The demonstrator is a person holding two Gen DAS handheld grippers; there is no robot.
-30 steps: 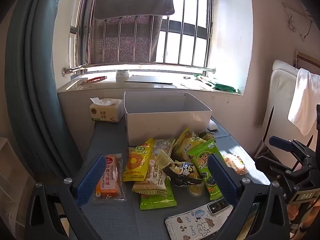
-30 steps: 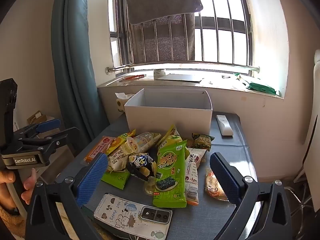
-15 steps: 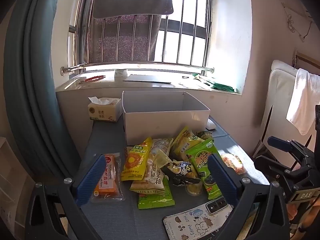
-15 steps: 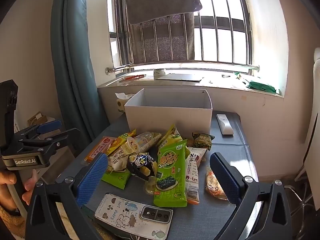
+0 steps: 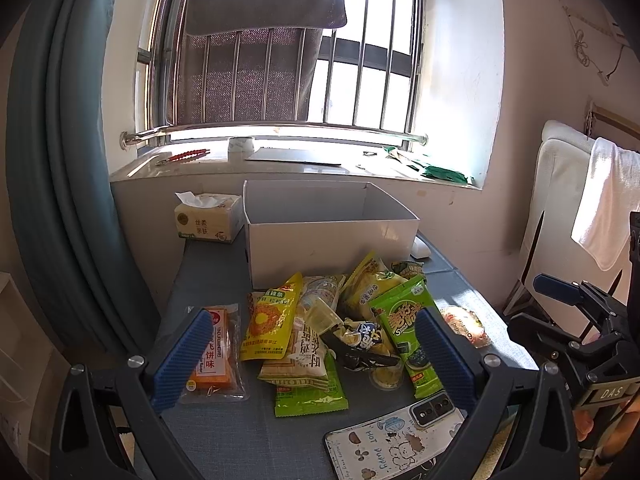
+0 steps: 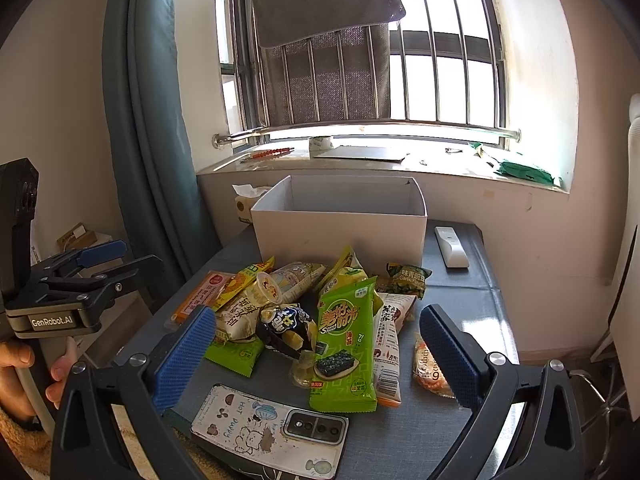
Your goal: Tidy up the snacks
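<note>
Both tools are released and hold nothing: the left gripper (image 5: pixel 314 354) and the right gripper (image 6: pixel 316 354) hover with blue-padded jaws spread wide above the near edge of the grey-blue table (image 6: pixel 452 280). A phone in a cartoon case (image 6: pixel 270 430) lies nearest. Beyond it sits the heap of snack packets (image 6: pixel 316 304), a tall green seaweed packet (image 6: pixel 346 344) on top. Farther back stands the open white cardboard box (image 6: pixel 340 230), a white remote (image 6: pixel 451 247) beside it.

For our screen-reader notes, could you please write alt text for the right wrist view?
The open right gripper hovers over a pile of colourful snack packets on a grey-blue table, before an open white cardboard box. A phone in a cartoon case lies nearest.
</note>
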